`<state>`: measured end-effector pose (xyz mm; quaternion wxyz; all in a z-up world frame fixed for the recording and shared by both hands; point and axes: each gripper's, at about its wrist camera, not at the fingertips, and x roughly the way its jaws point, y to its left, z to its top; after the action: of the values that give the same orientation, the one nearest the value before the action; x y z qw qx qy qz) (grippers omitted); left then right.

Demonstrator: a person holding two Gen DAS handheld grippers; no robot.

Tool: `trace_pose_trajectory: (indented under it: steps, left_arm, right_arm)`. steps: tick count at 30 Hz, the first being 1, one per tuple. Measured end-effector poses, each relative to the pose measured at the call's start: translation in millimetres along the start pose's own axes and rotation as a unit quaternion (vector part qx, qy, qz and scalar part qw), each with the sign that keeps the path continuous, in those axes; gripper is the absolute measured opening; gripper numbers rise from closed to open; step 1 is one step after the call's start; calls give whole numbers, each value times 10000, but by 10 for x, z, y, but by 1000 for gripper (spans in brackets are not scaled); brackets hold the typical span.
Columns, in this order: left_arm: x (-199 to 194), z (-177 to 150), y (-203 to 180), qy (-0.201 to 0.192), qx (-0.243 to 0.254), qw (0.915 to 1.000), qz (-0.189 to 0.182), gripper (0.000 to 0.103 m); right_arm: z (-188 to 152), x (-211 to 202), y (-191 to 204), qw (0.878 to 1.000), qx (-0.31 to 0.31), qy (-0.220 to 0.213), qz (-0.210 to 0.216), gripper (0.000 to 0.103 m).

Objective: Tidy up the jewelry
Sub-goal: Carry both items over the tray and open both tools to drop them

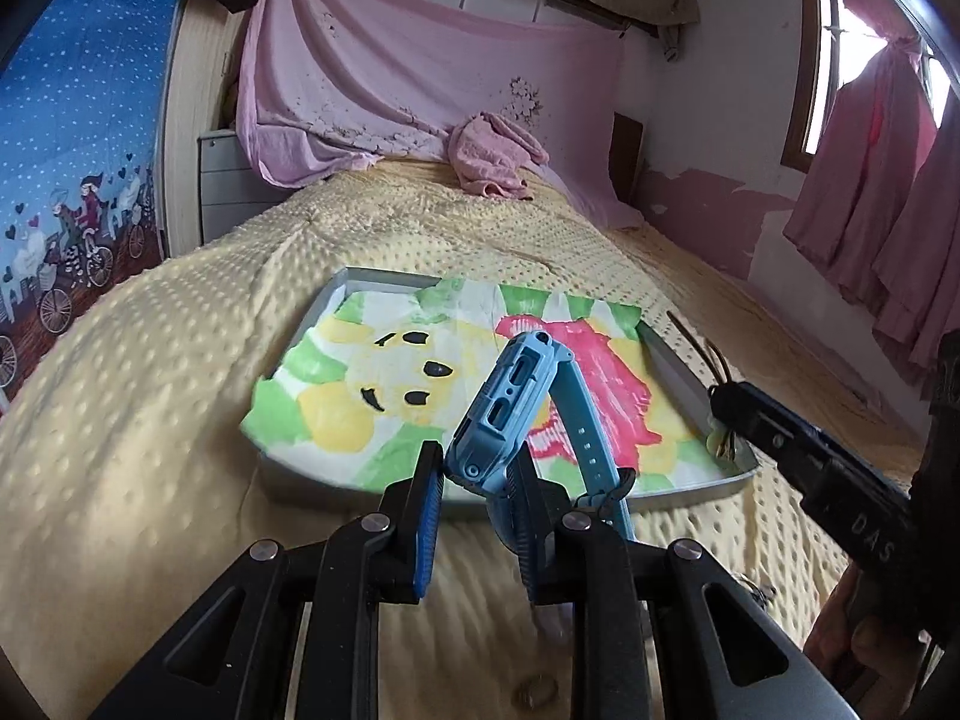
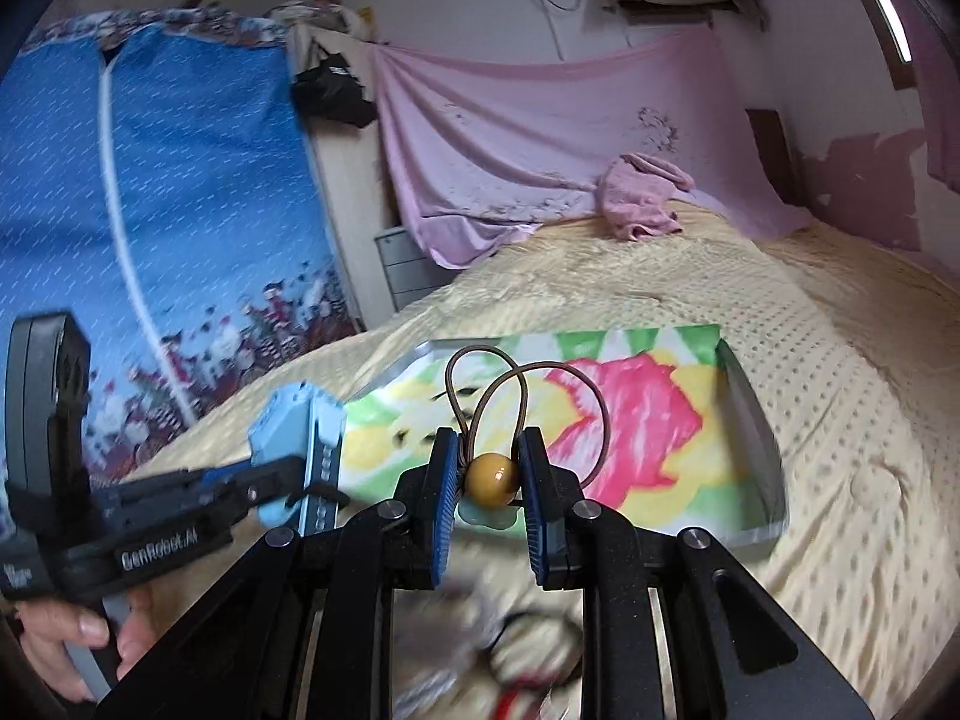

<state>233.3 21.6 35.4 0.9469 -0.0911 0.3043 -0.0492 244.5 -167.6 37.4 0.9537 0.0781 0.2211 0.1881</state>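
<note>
Over a yellow bedspread (image 1: 180,420), both grippers carry jewelry toward the tray (image 1: 690,495): left gripper (image 1: 474,474) clamps a blue watch (image 1: 510,408), right gripper (image 2: 489,474) pinches a beaded hair tie (image 2: 492,477); next, lower and release inside.

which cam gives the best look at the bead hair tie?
Right wrist: the bead hair tie sits centered, bead pinched in the right hand-held gripper, loops clear. Left wrist shows only its loops at frame edge.

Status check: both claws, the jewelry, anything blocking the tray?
Left claw shut on blue watch. Right claw shut on bead hair tie. Both above tray. Tray's patterned liner bare, nothing blocking.
</note>
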Motion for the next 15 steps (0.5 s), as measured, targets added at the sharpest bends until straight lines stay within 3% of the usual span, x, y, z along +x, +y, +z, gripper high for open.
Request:
trace_pose_trajectory:
  steps: [4,15]
  left_arm:
    - [349,101,-23,305,-3,9995,26,20]
    - [821,111,-41,1071,-265,9939,-46,22]
  right_arm:
    - [84,327,-205,9997,148,177,-50,18]
    - [-251,911,-537,9927,657,983,-240,19]
